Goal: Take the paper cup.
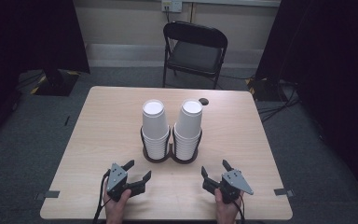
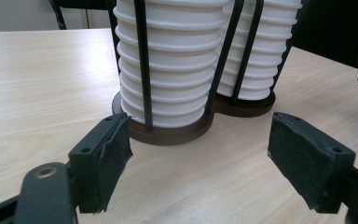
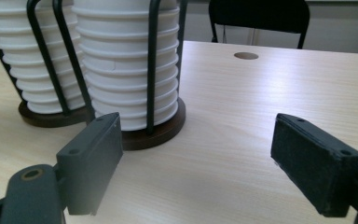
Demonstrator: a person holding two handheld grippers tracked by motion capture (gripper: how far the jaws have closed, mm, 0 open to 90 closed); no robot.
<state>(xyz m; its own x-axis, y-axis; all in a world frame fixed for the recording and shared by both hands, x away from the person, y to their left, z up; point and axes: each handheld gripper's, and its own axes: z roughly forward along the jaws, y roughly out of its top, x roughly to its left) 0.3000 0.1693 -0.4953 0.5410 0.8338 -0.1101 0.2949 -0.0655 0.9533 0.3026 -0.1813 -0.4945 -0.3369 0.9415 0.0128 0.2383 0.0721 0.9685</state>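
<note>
Two tall stacks of white paper cups stand upside down in a dark twin wire holder [image 1: 170, 157] at the table's middle: the left stack [image 1: 154, 125] and the right stack [image 1: 189, 122]. My left gripper [image 1: 139, 169] rests near the front edge, below and left of the holder, open and empty. In the left gripper view its jaws [image 2: 199, 135] stand wide apart in front of the nearer stack [image 2: 172, 70]. My right gripper [image 1: 214, 167] sits below and right of the holder, open and empty. Its jaws [image 3: 198, 128] frame bare table beside the nearer stack [image 3: 126, 70].
The light wooden table [image 1: 98, 140] has a small round hole [image 1: 204, 101] behind the right stack. A black folding chair [image 1: 193, 51] stands beyond the far edge. Dark curtains hang on both sides, with cables on the grey floor.
</note>
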